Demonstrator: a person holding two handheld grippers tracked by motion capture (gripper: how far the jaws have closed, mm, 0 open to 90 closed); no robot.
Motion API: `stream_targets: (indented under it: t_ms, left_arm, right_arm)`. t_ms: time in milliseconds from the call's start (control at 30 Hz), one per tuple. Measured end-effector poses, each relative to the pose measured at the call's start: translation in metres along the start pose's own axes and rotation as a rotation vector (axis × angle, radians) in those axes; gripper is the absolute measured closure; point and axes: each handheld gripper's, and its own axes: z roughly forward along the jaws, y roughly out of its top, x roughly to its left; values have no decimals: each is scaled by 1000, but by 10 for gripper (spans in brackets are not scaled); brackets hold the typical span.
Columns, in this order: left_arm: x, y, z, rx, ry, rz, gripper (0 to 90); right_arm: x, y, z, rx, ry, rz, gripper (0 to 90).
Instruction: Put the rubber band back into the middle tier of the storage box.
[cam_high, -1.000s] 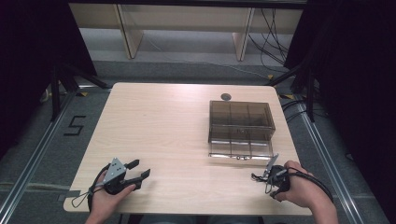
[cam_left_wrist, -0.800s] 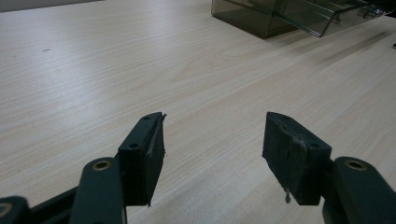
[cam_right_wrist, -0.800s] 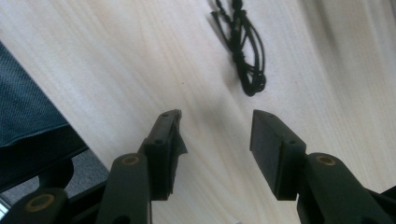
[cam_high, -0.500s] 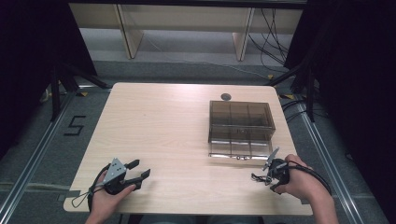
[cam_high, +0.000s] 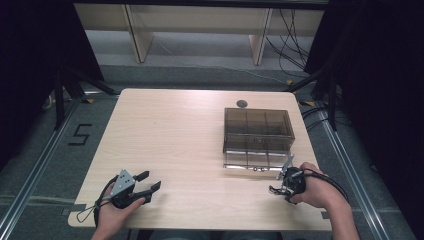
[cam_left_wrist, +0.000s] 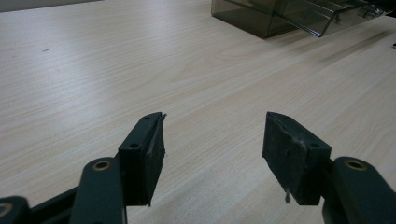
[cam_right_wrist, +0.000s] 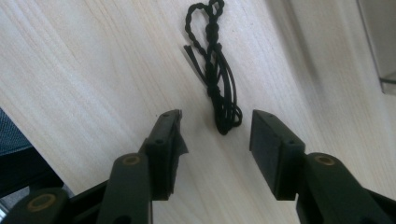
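A small knotted black cord (cam_right_wrist: 215, 70) lies on the pale wooden table (cam_high: 190, 140) near its front right corner. My right gripper (cam_right_wrist: 215, 135) hovers right over the cord, open, one jaw on each side of its near end without touching it. From above, the right gripper (cam_high: 284, 184) points down and left beside the cord (cam_high: 274, 190), in front of a smoky transparent compartment box (cam_high: 257, 131). My left gripper (cam_high: 148, 183) rests at the front left, open, with nothing between its jaws; the left gripper (cam_left_wrist: 212, 140) faces bare tabletop.
The box (cam_left_wrist: 285, 14) has a clear flap (cam_high: 255, 162) folded down toward the front. A small dark round object (cam_high: 241, 103) sits at the table's far edge behind the box. Shelving legs and cables stand beyond the table.
The right hand has shifted slightly and tipped its gripper down over the cord. The left gripper has stayed put.
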Motion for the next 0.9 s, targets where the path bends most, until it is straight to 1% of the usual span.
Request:
stream_targets:
  t_ms: [33,67,133,167,200,233,267,300,333,367,400,433,567,633,667,733,800,867,900]
  left_arm:
    - [0,0,0,0,0,0,383]
    - [0,0,0,2,1,1,383]
    - [0,0,0,1,1,3,383]
    - [0,0,0,1,0,1,383]
    - [0,0,0,1,2,0,383]
    - [0,0,0,0,1,1,383]
    - [0,0,0,0,1,0,383]
    - [0,0,0,0,1,0,383]
    - [0,0,0,0,1,1,383]
    - [0,0,0,-1,0,1,383]
    - [0,0,0,-1,1,1,383]
    - [0,0,0,-1,1,1,383]
    - [0,0,0,1,1,1,383]
    - [0,0,0,2,2,3,383]
    - [0,0,0,2,2,3,383]
    - [0,0,0,1,1,0,383]
    - [0,0,0,0,1,0,383]
    - [0,0,0,0,1,1,383]
    - [0,0,0,0,1,1,383]
  right_arm:
    - [0,0,0,0,0,0,552]
    - [-1,2,3,1,3,-7,587]
    - [-2,2,4,-4,4,-11,600]
    - [-3,3,5,-3,14,-25,619]
    - [-3,3,6,7,12,-16,650]
    - [-3,4,6,10,13,-23,692]
    - [-4,6,7,8,15,-30,760]
    - [-4,6,7,8,15,-30,760]
    - [-3,6,6,15,14,-18,796]
    - [-3,7,5,15,11,-17,860]
    - [-3,7,5,20,12,-12,870]
    - [-5,6,4,19,21,-26,875]
    - [-4,6,3,24,22,-27,882]
    - [-4,7,4,21,18,-35,884]
    - [-2,6,2,27,23,-19,885]
    - [-1,6,1,18,21,-15,886]
    - [-1,6,0,21,23,-14,886]
    - [-2,6,-4,0,26,-50,887]
    - [-2,6,-4,0,26,-50,887]
